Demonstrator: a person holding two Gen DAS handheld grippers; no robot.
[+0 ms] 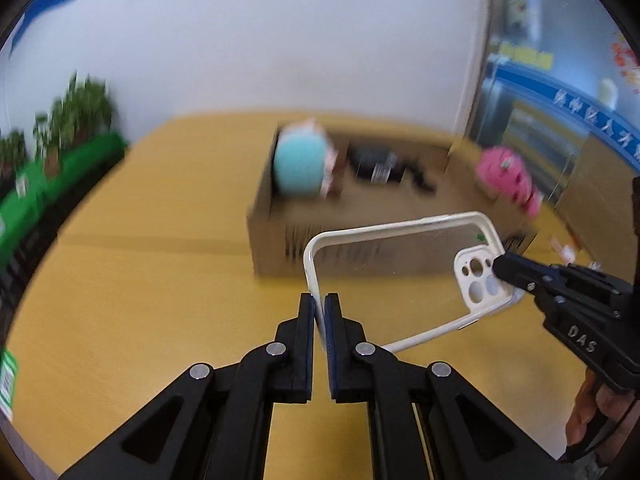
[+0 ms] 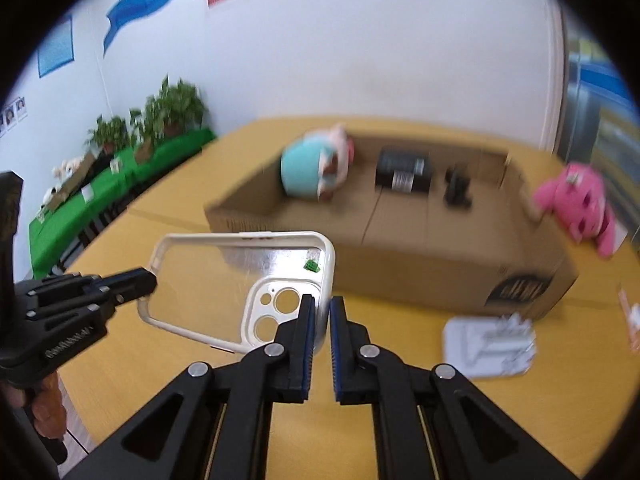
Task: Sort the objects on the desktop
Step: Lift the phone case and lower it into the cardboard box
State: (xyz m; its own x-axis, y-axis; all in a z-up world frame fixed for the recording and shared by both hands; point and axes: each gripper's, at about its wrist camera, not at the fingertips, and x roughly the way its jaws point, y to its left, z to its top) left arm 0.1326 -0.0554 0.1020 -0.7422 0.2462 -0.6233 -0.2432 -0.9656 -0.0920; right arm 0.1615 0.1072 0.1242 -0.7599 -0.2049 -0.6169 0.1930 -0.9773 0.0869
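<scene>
Left wrist: my left gripper (image 1: 319,304) pinches the phone case (image 1: 404,280) by its end rim, held above the table (image 1: 160,280). Right wrist: my right gripper (image 2: 323,308) clamps the camera corner — a two-handed carry, I judge; next, over the cardboard box (image 2: 400,268).

The right claw (image 1: 500,270) body carries raised letters "DAS"; other print is blurred.
</scene>
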